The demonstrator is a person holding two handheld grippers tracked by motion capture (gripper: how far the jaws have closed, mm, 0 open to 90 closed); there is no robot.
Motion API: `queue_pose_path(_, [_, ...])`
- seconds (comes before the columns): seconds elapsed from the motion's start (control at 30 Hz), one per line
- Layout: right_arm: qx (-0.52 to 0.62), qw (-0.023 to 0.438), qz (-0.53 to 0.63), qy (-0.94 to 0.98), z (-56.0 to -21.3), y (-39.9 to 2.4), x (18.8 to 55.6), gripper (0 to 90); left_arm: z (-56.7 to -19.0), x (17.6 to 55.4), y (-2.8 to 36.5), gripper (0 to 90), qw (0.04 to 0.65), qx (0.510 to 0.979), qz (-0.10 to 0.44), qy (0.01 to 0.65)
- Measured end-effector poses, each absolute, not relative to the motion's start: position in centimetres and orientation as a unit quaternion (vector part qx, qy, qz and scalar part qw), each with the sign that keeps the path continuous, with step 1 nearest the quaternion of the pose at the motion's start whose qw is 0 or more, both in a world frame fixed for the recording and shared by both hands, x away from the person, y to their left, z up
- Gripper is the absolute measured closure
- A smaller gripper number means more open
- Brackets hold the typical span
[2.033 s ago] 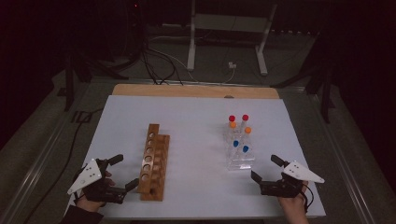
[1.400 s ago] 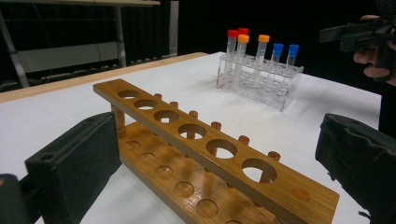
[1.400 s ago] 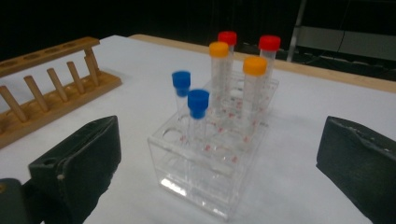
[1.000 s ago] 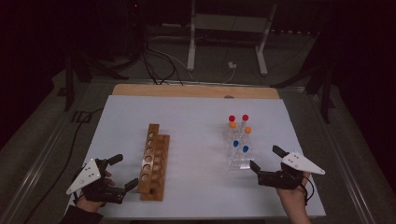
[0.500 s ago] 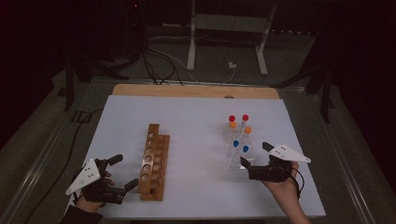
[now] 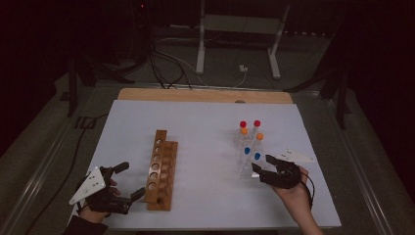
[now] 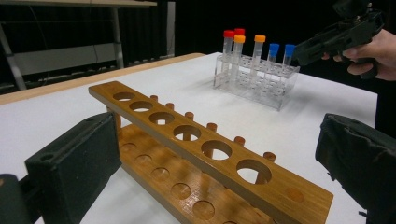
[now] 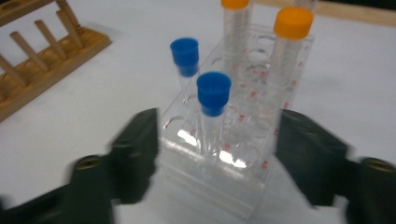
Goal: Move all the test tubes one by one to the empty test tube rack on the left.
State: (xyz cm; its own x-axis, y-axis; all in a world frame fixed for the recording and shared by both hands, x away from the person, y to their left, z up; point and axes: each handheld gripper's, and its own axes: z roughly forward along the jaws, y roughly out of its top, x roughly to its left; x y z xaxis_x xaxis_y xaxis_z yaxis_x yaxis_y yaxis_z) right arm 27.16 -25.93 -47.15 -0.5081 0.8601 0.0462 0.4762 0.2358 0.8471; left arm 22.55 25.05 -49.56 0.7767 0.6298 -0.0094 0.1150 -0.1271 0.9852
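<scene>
High view: white table (image 6: 205, 122) is carrying two racks, well apart. Wooden rack (image 6: 160, 169) is sitting on the person's left w/ all holes empty; clear plastic rack (image 6: 247, 156) is sitting to the right, holding six capped tubes – red pair at the far end, orange pair mid, blue pair nearest the person.

Left gripper (image 6: 120, 186) is resting at the near end of the wooden rack, jaws spread wide either side of that end w/o pressing it; left gripper view is showing the same wooden rack (image 7: 196, 154) running between the pads w/ gaps on both sides. It's sitting in the same spot as 2 s ago.

Right gripper (image 6: 259, 169) is what's changing: 2 s ago it was sitting out near the table's right edge, now it's moving in to the near end of the clear rack. Its jaws have just been closing from full spread. Right gripper view is showing them bracketing the clear rack (image 8: 224, 154) end-on, one pad at each side wall, the nearer blue-capped tube (image 8: 213, 93) standing upright between them. Image is blurring, so can't tell if the pads are pressing on the walls yet; reads as partly closed, not yet clamping.

Judgement: approach phase is ending, grasp on the rack or a blue tube is starting. No tube has moved to the wooden rack yet, so work is barely beginning.
</scene>
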Motion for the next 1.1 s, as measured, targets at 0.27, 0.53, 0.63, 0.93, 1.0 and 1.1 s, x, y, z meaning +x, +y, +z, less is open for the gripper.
queue_pose_path(0.27, [0.453,0.203,0.418,0.761,-47.1,-25.8,27.7,58.2,-49.6,22.6,25.0,0.6,0.607,0.721,0.212,0.257])
queue_pose_path(0.53, [0.452,0.199,0.404,0.769,-47.2,-25.2,28.2,68.9,-49.6,22.6,25.0,0.6,0.607,0.722,0.209,0.257])
queue_pose_path(0.63, [0.456,0.196,0.402,0.770,-47.4,-25.1,28.4,73.2,-49.6,22.6,25.0,0.7,0.608,0.722,0.210,0.257])
queue_pose_path(0.93, [0.450,0.207,0.396,0.773,-47.4,-24.9,28.4,76.6,-49.6,22.6,25.0,0.6,0.605,0.723,0.213,0.258])
queue_pose_path(1.0, [0.449,0.208,0.397,0.773,-47.4,-24.9,28.3,76.6,-49.5,22.6,25.1,0.6,0.604,0.722,0.210,0.264])
queue_pose_path(1.1, [0.445,0.215,0.407,0.768,-46.8,-25.1,28.1,76.7,-49.5,22.7,25.2,0.6,0.599,0.716,0.220,0.283])
